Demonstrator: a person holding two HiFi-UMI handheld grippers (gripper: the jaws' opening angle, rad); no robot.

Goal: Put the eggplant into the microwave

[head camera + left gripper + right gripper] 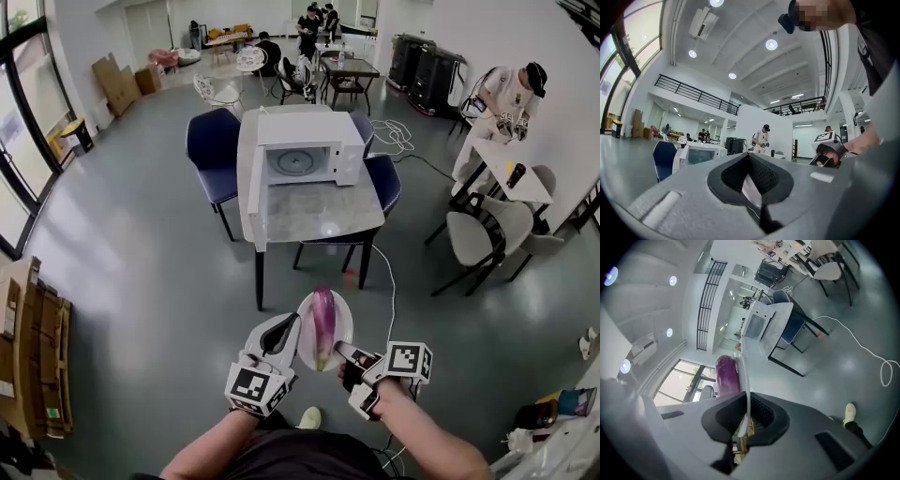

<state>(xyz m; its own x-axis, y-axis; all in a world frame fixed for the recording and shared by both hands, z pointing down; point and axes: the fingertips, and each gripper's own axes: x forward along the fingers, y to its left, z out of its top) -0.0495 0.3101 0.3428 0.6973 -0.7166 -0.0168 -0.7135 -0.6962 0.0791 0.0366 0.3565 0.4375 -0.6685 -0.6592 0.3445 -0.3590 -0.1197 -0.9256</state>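
Two tools, one eggplant (one plate)

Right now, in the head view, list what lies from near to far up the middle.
The eggplant on its plate → the marble table → the open microwave → the dark table far behind.

The left claw is held level and clamped at 9 o'clock on the plate; the right claw, tilted slightly down, is clamped at 4 o'clock.
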